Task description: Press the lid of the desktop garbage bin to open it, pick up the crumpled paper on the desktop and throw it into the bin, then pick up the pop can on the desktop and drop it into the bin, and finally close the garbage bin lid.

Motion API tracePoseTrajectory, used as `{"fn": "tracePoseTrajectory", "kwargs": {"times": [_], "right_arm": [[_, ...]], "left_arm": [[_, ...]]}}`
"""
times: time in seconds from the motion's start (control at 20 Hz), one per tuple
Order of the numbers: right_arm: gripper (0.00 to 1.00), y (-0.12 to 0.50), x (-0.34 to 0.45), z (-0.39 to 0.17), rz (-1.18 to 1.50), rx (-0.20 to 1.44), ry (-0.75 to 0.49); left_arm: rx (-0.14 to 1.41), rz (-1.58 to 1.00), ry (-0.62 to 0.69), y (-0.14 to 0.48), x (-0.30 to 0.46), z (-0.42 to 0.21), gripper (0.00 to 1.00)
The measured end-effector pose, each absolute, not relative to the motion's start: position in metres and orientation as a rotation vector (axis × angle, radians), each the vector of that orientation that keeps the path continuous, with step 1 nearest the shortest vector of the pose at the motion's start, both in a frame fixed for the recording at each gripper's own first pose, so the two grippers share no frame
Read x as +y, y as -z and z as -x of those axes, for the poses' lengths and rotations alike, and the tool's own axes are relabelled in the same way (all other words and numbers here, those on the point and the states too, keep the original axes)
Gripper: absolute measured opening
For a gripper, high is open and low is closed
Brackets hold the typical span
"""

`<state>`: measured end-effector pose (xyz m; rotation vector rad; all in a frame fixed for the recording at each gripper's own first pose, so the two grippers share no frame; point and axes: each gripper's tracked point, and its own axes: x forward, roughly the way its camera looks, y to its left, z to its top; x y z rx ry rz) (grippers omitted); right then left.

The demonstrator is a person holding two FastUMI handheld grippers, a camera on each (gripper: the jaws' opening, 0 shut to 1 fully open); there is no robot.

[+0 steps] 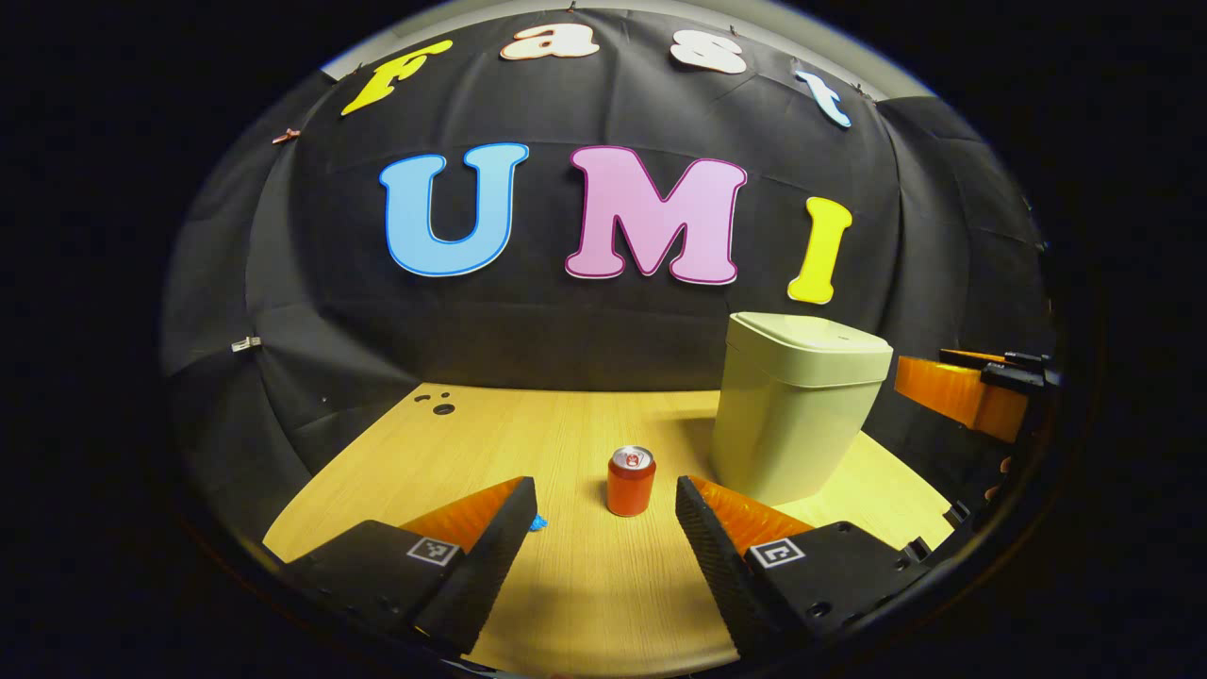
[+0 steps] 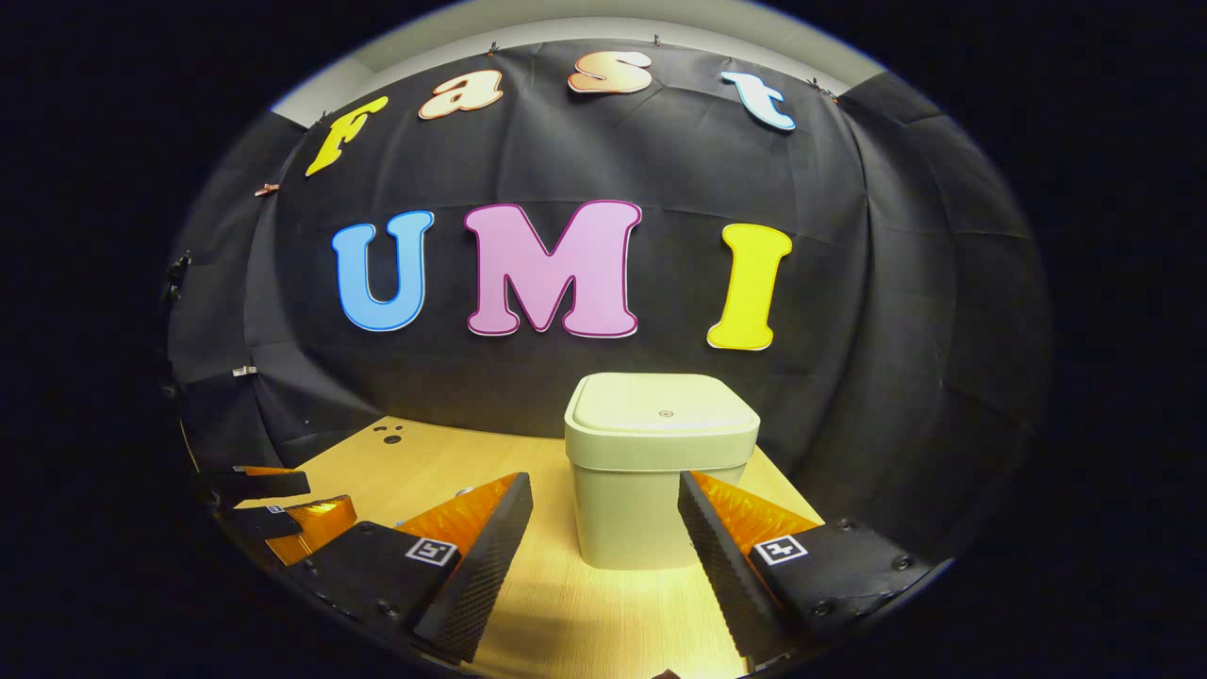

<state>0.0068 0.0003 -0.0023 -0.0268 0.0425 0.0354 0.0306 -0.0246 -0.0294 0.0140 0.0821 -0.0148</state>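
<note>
A pale green bin [image 1: 797,405] stands on the wooden table [image 1: 566,585] with its lid [image 1: 811,339] shut. A red pop can [image 1: 630,481] stands upright just left of the bin's foot. My left gripper [image 1: 603,486] is open, low over the table, with the can a short way ahead between the lines of its fingers, untouched. In the right gripper view the bin [image 2: 651,509] sits straight ahead, its lid [image 2: 665,410] flat and shut. My right gripper [image 2: 603,481] is open in front of the bin, holding nothing. The left gripper [image 2: 283,509] appears at the far left.
A small blue thing [image 1: 537,521] lies on the table by the tip of my left gripper's left finger. The right gripper [image 1: 962,391] reaches in beyond the bin at the right edge. Black cloth closes off the back. Small holes [image 1: 438,405] mark the table's far left corner.
</note>
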Motion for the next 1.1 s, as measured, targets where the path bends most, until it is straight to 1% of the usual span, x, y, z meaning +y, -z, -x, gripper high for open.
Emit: {"fn": "tracePoseTrajectory", "kwargs": {"times": [0.1, 0.2, 0.25, 0.3, 0.35, 0.4, 0.5, 0.55, 0.65, 0.7, 0.75, 0.8, 0.85, 0.95, 1.1], "right_arm": [[0.97, -0.003, 0.000, -0.006, 0.025, 0.026, -0.034], [0.92, -0.008, -0.002, -0.006, 0.044, 0.004, -0.021], [0.76, -0.007, -0.001, -0.005, 0.050, 0.006, -0.020], [0.73, -0.006, 0.001, -0.005, 0.054, 0.009, -0.027], [0.60, -0.007, 0.003, -0.005, 0.061, 0.008, -0.032], [0.62, -0.008, 0.004, -0.006, 0.072, 0.002, -0.032], [0.53, -0.010, 0.008, -0.006, 0.089, -0.006, -0.045], [0.51, -0.010, 0.011, -0.005, 0.092, -0.003, -0.055], [0.50, -0.007, 0.015, -0.006, 0.102, 0.011, -0.068], [0.30, -0.005, 0.016, -0.007, 0.100, 0.017, -0.071], [0.24, -0.004, 0.017, -0.007, 0.098, 0.020, -0.067], [0.23, -0.004, 0.015, -0.007, 0.098, 0.022, -0.061], [0.14, -0.004, 0.016, -0.008, 0.091, 0.021, -0.061], [0.05, -0.001, 0.024, -0.010, 0.075, 0.031, -0.091], [0.05, -0.001, 0.028, -0.010, 0.070, 0.037, -0.099]], "left_arm": [[0.086, -0.016, 0.012, 0.030, -0.023, -0.030, 0.96], [0.090, -0.014, 0.009, 0.031, -0.022, -0.030, 0.96], [0.096, -0.012, 0.008, 0.031, -0.021, -0.031, 0.96], [0.100, -0.009, 0.008, 0.033, -0.021, -0.031, 0.96], [0.104, -0.007, 0.008, 0.034, -0.021, -0.031, 0.96], [0.108, -0.005, 0.008, 0.036, -0.021, -0.031, 0.96], [0.111, -0.006, 0.009, 0.036, -0.021, -0.032, 0.96], [0.109, -0.007, 0.010, 0.035, -0.021, -0.032, 0.96], [0.108, -0.006, 0.010, 0.035, -0.020, -0.033, 0.96], [0.110, -0.006, 0.011, 0.036, -0.020, -0.032, 0.96], [0.112, -0.006, 0.010, 0.036, -0.020, -0.032, 0.96], [0.113, -0.005, 0.009, 0.037, -0.018, -0.033, 0.96], [0.114, -0.005, 0.007, 0.036, -0.016, -0.034, 0.96], [0.117, -0.002, 0.003, 0.037, -0.013, -0.034, 0.96], [0.124, 0.003, 0.001, 0.039, -0.010, -0.036, 0.96]]}}
